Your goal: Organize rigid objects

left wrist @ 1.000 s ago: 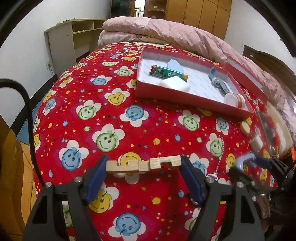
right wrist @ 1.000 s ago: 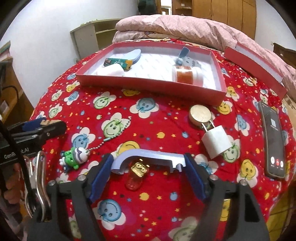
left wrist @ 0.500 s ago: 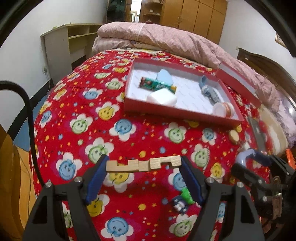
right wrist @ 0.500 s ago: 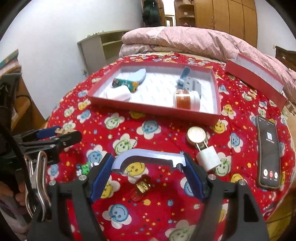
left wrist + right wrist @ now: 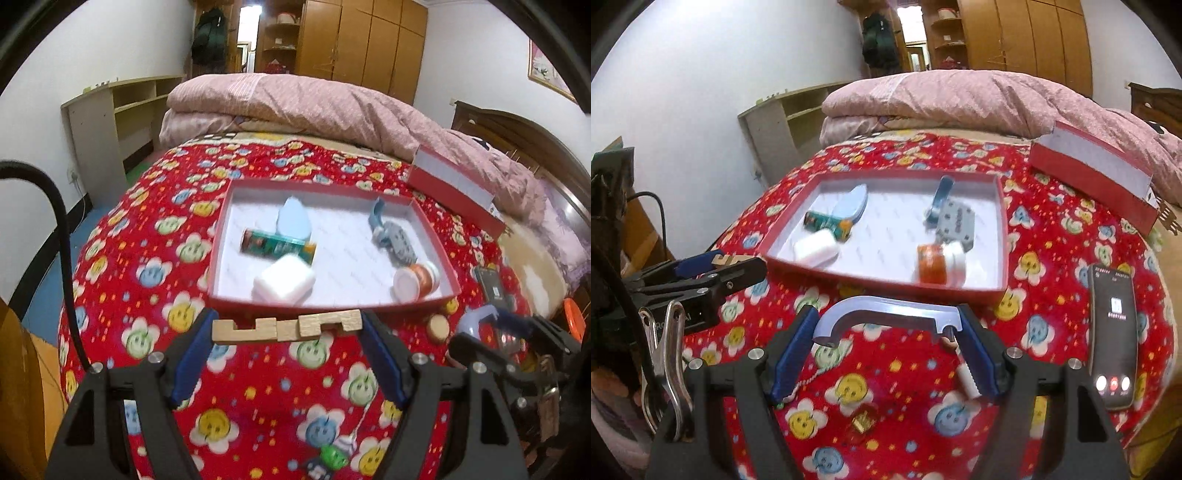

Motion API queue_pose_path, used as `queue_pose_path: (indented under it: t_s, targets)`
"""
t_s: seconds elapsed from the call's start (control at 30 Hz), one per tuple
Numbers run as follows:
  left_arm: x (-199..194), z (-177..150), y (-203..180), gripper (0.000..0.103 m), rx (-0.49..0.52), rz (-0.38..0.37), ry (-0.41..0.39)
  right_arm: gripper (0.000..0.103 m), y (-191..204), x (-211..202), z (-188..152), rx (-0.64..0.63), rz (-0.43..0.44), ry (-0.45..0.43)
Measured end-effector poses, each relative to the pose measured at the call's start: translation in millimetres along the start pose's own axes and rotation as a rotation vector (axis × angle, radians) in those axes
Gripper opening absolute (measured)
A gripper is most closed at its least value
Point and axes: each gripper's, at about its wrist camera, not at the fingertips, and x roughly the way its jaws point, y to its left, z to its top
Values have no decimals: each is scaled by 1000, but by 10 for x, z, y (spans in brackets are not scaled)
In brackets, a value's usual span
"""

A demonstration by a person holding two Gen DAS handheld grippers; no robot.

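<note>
Here the left gripper (image 5: 286, 328) pinches a notched wooden block (image 5: 286, 328) endwise between its jaws, held above the red smiley bedspread (image 5: 155, 266) just short of the red tray (image 5: 436, 236). The right gripper (image 5: 888, 319) likewise clamps a pale blue curved handle piece (image 5: 886, 314), near the tray's front wall.
</note>
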Motion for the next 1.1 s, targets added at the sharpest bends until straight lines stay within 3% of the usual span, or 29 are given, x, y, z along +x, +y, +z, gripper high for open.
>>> queue_pose_path:
  t_s: [0.47,1.1]
  targets:
    - [453,369,-45,80,-6,7,4,76,-237,328,387,61,-26,-12]
    - [1019,399,-31,80,45,62,36,76,-377,840,481,58,-89,5]
